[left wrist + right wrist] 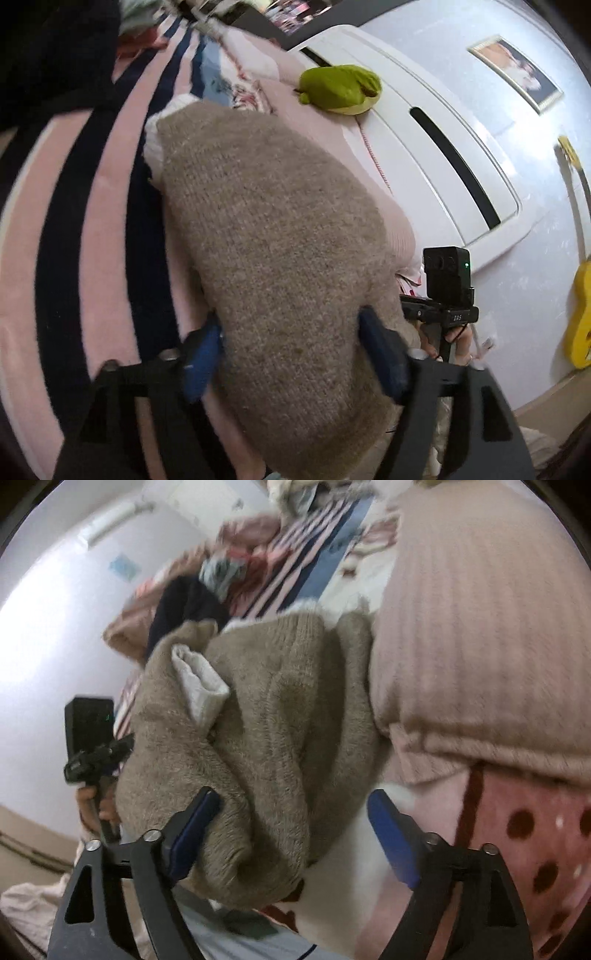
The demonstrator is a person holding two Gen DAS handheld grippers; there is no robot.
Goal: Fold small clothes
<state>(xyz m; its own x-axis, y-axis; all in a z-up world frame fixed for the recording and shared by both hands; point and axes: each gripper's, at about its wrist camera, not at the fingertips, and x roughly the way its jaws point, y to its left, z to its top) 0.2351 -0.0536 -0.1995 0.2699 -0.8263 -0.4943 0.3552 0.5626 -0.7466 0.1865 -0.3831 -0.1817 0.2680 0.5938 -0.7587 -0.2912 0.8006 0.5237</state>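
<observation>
Surroundings: a striped blanket [92, 206] in pink, navy and white covers the bed; a green plush toy [340, 88] sits at the bed's far edge against a white headboard [436, 155]. A yellow guitar [580, 302] leans on the wall, with a framed picture [517, 74] above it.
Clutter: a dark navy garment [188, 605] and a heap of mixed clothes [236, 568] lie beyond the sweater; a pink ribbed pillow [472, 635] presses against its side.
In the way: in the left wrist view the sweater fills the middle and hides most of the bed behind it.
Sweater: a small taupe knit sweater [273, 236] with white trim [159, 129] lies on the blanket beside the pillow.
Long axis: runs from the left gripper away toward the white trim at the far end.
Shape: in the right wrist view the sweater [258, 738] is bunched in folds, a white cuff [201, 686] poking out.
Left gripper [291, 354]: spread wide, fingers flanking the near end of the sweater; whether they press it I cannot tell through the blur.
Right gripper [295, 830]: spread open, its left finger [192, 834] against the knit, the other clear of it.
</observation>
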